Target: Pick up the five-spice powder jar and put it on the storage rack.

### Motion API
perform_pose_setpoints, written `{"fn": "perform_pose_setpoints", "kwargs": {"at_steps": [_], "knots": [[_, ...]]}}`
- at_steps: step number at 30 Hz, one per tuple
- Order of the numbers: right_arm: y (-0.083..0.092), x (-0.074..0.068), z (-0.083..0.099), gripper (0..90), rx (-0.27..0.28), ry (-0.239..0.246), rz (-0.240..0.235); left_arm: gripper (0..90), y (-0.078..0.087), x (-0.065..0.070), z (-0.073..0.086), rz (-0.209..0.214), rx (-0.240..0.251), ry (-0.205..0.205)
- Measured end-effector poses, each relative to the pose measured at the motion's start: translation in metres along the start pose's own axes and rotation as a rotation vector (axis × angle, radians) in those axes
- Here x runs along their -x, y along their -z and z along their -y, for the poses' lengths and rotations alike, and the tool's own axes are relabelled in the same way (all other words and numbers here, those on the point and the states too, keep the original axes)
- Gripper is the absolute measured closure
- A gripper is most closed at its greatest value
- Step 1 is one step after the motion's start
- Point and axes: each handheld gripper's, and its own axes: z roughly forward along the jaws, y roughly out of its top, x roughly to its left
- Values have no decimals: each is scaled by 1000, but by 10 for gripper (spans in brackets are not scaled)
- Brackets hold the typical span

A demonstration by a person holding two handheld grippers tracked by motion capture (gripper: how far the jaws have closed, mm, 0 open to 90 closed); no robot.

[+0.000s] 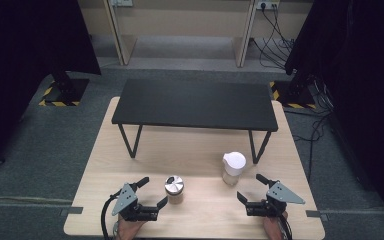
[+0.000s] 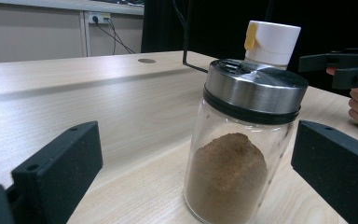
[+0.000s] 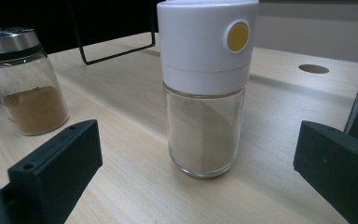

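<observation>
High view, contents of the light wooden table (image 1: 130, 165):

Item 1. Steel-lidded jar (image 1: 174, 189), glass, upright, part filled with brown powder. Stands near the table's front edge, left of centre. From the left gripper (image 1: 152, 192) it lies at about 2 o'clock, just beside the jaw tips, not touched. In the left gripper view the jar (image 2: 242, 154) stands ahead between the two black jaws, with clear gaps on both sides.

Item 2. White-capped jar (image 1: 232, 169), glass, upright, pale powder inside, yellow button on the cap. Stands at 2 o'clock from the steel-lidded jar, near it but apart. From the right gripper (image 1: 254, 189) it lies at about 11 o'clock. In the right gripper view this jar (image 3: 205, 88) stands ahead between the jaws, untouched.

Item 3. Left gripper, hand-held, at the front edge at 7 o'clock of the table; jaws spread wide, holding nothing.

Item 4. Right gripper, hand-held, at 5 o'clock; jaws spread wide, holding nothing.

Item 5. Black low shelf (image 1: 195, 105) on thin metal legs, across the far half at 12 o'clock.
</observation>
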Motion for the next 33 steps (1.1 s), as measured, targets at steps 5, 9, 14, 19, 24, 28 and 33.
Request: {"fn": "perform_pose_setpoints", "kwargs": {"at_steps": [5, 9, 14, 19, 24, 28, 33], "knots": [[1, 0, 1, 9, 6, -5, 4, 11, 0, -1, 0, 2, 0, 6], [2, 0, 1, 9, 9, -13, 8, 12, 0, -1, 0, 2, 0, 7], [2, 0, 1, 10, 10, -8, 6, 13, 0, -1, 0, 4, -1, 11], [2, 0, 2, 10, 12, -11, 7, 14, 0, -2, -1, 5, -3, 11], [2, 1, 2, 10, 12, -8, 6, 13, 0, -2, 0, 6, 1, 13], [2, -1, 1, 10, 7, -1, 7, 13, 0, -1, 0, 6, 2, 4], [2, -1, 2, 10, 12, -9, 18, 12, 1, -2, 1, 8, 9, 12]]}}
